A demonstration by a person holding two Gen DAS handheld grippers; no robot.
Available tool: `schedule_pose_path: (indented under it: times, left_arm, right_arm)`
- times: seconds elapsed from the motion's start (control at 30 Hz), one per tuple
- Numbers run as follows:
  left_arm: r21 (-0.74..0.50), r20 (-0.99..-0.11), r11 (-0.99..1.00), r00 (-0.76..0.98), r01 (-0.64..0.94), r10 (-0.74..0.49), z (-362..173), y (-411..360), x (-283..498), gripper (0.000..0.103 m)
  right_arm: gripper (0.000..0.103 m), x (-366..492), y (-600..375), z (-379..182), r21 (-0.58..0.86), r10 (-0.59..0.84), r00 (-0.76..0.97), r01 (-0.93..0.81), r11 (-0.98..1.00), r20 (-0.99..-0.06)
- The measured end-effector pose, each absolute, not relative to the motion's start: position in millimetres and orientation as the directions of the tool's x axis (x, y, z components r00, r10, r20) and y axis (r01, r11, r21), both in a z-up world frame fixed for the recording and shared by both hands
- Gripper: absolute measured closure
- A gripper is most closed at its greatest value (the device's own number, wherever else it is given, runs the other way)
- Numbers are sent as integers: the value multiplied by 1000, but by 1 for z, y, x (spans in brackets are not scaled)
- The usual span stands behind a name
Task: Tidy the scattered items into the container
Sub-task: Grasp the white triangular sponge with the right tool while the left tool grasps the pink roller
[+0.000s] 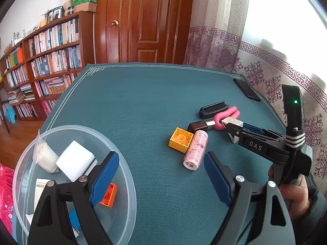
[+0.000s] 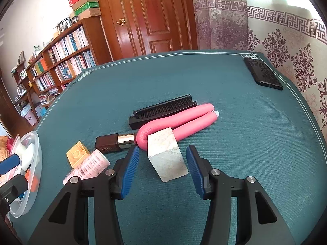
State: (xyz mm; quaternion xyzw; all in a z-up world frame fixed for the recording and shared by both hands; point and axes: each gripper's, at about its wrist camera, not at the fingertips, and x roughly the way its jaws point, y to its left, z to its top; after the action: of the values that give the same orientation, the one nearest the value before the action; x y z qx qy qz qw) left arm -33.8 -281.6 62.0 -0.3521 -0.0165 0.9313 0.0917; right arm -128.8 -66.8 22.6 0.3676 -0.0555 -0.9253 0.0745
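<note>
My right gripper (image 2: 163,169) is open low over the mat, with a white stone block (image 2: 165,157) standing between its blue pads (image 2: 130,169) and a gap on each side. Behind the block lie a bent pink foam curler (image 2: 179,122), a black comb (image 2: 163,112) and a brown lipstick tube (image 2: 114,141). A yellow brick (image 1: 180,139) and a pink hair roller (image 1: 196,150) lie left of them. My left gripper (image 1: 161,177) is open and empty, its left finger over the clear plastic bowl (image 1: 122,163). The bowl holds a white sponge (image 1: 74,160), a wrapped white roll (image 1: 46,159) and an orange brick (image 1: 109,196).
A black phone (image 2: 262,73) lies at the far right corner of the teal table mat (image 1: 132,102), close to the patterned wall. A bookshelf (image 1: 40,61) and a wooden door (image 1: 143,20) stand beyond the table. A hand (image 1: 292,192) holds the right gripper's handle.
</note>
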Motion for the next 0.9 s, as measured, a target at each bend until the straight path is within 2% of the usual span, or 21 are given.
schedule_pose_path:
  times: [0.03,0.07,0.37,0.9]
  left_arm:
    - [-94,-655,-982,-733,-162,184,61,-280,-35,15]
    - [-93,-657,-982,-731,-165,185,60,-277,-35,15]
    - [-80,-681,-973,-701,-216,211,48,-250,-43,15]
    - [-41,-736,-968,-648,-249,198,22,-217,-65,15]
  right_arm:
    - [52,-129,-67,21,149,-169,-717,92,-985,-676]
    - [63,-129,-67,20,137,-157,-716,87,-987,-680]
    - [67,-112,-52,20,158,-176,-707,91,-983,-685]
    - [67,-89,-18,16,205,-164,-721,31,-978,-673]
